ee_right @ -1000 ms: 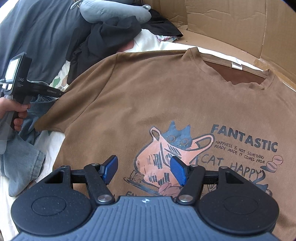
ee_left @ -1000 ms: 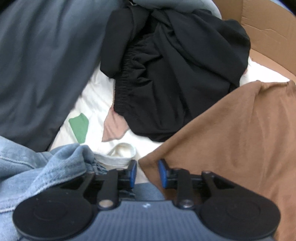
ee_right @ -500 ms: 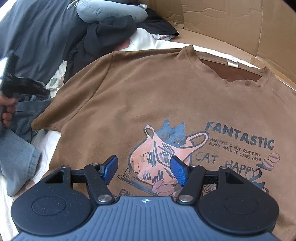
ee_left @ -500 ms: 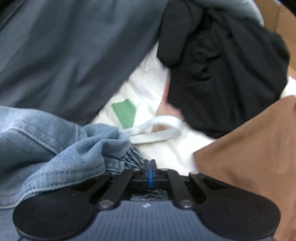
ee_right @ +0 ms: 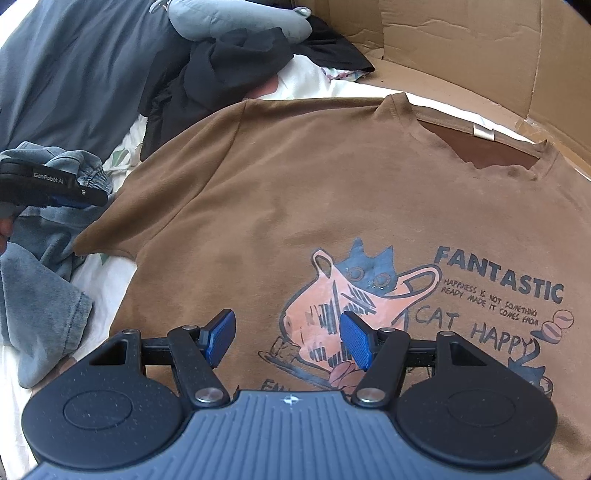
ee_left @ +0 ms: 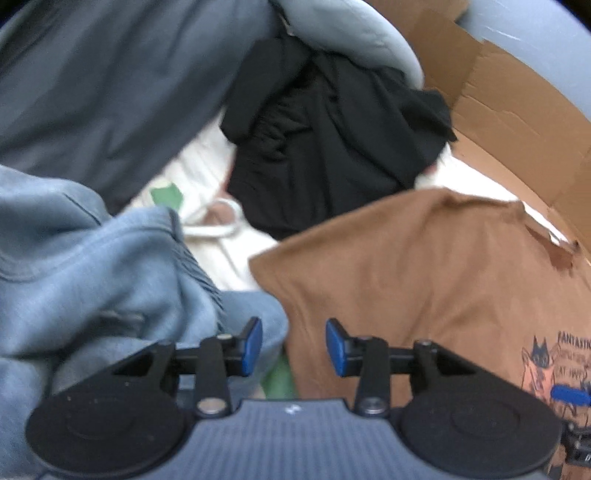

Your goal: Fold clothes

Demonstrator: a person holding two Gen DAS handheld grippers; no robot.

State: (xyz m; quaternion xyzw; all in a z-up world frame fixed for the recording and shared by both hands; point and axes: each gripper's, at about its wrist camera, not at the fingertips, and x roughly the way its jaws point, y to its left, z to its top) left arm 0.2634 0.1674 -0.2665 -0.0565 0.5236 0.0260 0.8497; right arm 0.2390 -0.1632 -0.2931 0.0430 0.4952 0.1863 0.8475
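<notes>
The left gripper (ee_left: 293, 345) is found with its jaws parted to a moderate gap, having just been opening; nothing is pressed between the blue pads, and only cloth lying below shows through the gap. It is poised over the spot where the light blue denim garment (ee_left: 110, 288) meets the left sleeve edge of the brown T-shirt (ee_left: 424, 280). In the right wrist view this gripper is seen at the far left, above the denim, held by a hand that is largely cut off by the frame edge.

The right gripper (ee_right: 288, 338) is held with its jaws wide apart and empty, above the lower front of the brown T-shirt, just near of the printed cat graphic (ee_right: 354, 299). The T-shirt is laid flat, front up, collar toward the far right, on a white sheet (ee_right: 110, 280).

Beyond the sleeve, a crumpled black garment (ee_left: 332, 147) is noted, with a dark grey garment (ee_left: 103, 85) to its left and a pale grey padded item (ee_right: 240, 20) at the far side. A cardboard wall (ee_right: 480, 48) borders the far right.
</notes>
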